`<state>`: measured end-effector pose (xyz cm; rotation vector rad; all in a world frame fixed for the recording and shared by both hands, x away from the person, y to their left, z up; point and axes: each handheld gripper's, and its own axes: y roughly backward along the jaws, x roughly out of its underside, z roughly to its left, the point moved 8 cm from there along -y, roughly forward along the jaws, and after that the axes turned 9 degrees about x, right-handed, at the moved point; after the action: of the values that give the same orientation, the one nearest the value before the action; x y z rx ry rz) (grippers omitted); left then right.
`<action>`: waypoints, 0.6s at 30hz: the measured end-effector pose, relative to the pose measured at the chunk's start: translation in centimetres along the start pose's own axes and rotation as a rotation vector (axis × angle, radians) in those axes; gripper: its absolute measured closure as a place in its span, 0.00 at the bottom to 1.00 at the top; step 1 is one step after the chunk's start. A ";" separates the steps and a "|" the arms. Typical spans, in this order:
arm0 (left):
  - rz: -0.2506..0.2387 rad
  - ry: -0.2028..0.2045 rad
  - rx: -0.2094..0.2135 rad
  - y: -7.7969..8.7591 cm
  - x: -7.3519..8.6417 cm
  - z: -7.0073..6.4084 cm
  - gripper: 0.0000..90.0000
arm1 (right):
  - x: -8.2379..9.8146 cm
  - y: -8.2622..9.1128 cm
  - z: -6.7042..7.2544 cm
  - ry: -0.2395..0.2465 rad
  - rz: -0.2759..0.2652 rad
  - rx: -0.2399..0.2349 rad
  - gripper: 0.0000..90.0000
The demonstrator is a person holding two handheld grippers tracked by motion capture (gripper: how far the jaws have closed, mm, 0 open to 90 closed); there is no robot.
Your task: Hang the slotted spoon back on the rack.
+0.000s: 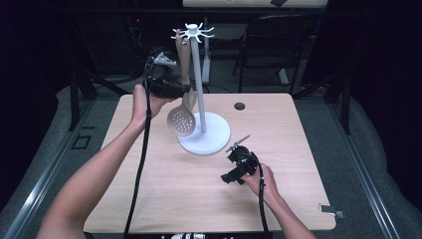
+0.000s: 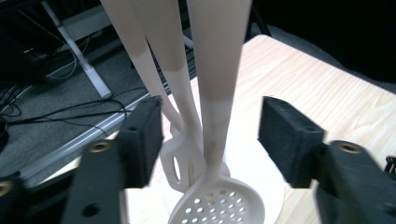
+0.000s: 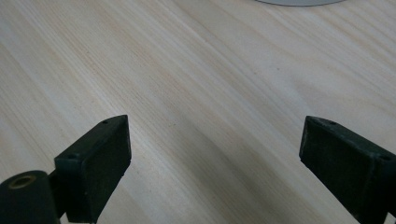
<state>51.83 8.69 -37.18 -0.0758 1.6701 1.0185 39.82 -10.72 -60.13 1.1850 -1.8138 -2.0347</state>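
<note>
Left gripper (image 1: 171, 89) is raised at the rack, about 10 o'clock from the table (image 1: 164, 199) centre, its fingers (image 2: 140, 140) level with the lower handle of the skimmer (image 1: 181, 119). In the left gripper view the fingers stand apart with a clear gap on each side of the skimmer (image 2: 219, 116) handle, pads not pressing it, so nothing is gripped. Skimmer hangs from the top hooks of the white utensil stand (image 1: 199, 64), handle upright, perforated round head low and just above the stand's round base (image 1: 211, 137). Head sits at 9 o'clock of the pole. Behind the skimmer in the left gripper view hang two more pale utensils (image 2: 159, 56); one with a slotted head (image 2: 180, 161) just beside the skimmer neck, whether touching cannot tell.

Stand base sits near table centre, slightly toward 12 o'clock. A dark round grommet hole (image 1: 240, 106) is at 1 o'clock of the base, well apart.

Right gripper (image 1: 239, 164) rests low near the table at about 4 o'clock from the stand base, near it but apart. Right gripper view: fingers (image 3: 95, 163) spread wide, bare wood between them, holding nothing; edge of the white base (image 3: 299, 2) at the top of that view.

Small grey clip (image 1: 331, 210) lies at the table's 4 o'clock edge
</note>
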 end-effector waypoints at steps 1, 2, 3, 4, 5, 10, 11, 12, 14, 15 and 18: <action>0.001 -0.001 -0.001 0.2 0.1 -0.1 0.40 | 0.0 0.0 0.0 -0.001 0.002 -0.001 0.10; 0.004 -0.004 -0.001 0.3 0.2 -0.2 0.37 | 0.0 0.0 0.0 -0.001 0.002 -0.001 0.10; 0.006 -0.006 -0.004 0.5 0.3 -0.3 0.36 | 0.0 0.0 0.1 -0.006 -0.002 -0.003 0.10; 0.010 -0.012 -0.009 0.7 0.4 -0.4 0.34 | 0.0 0.1 0.0 0.002 0.003 0.004 0.10; 0.008 -0.012 -0.010 0.9 0.5 -0.5 0.32 | 0.0 0.1 0.0 0.004 0.003 0.005 0.10; 0.010 -0.013 -0.028 1.9 1.4 -0.7 0.24 | 0.0 0.1 0.1 -0.002 0.000 0.005 0.10; 0.015 -0.017 -0.034 2.1 1.6 -0.8 0.22 | 0.0 0.1 0.1 -0.003 0.000 0.005 0.10; 0.019 -0.019 -0.036 2.4 2.0 -0.9 0.21 | 0.0 0.1 0.1 -0.006 0.001 0.003 0.10; 0.026 -0.025 -0.041 2.8 2.5 -1.0 0.20 | -0.1 0.0 0.2 -0.016 -0.010 -0.004 0.10; 0.026 -0.027 -0.043 3.0 2.8 -1.1 0.19 | -0.1 0.1 0.2 -0.016 -0.010 -0.004 0.10; 0.026 -0.027 -0.044 3.8 3.9 -1.3 0.18 | -0.1 0.1 0.1 -0.010 -0.006 0.000 0.10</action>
<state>47.40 11.92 -38.14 -0.0692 1.6278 1.0721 39.75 -10.60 -60.05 1.1836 -1.8170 -2.0481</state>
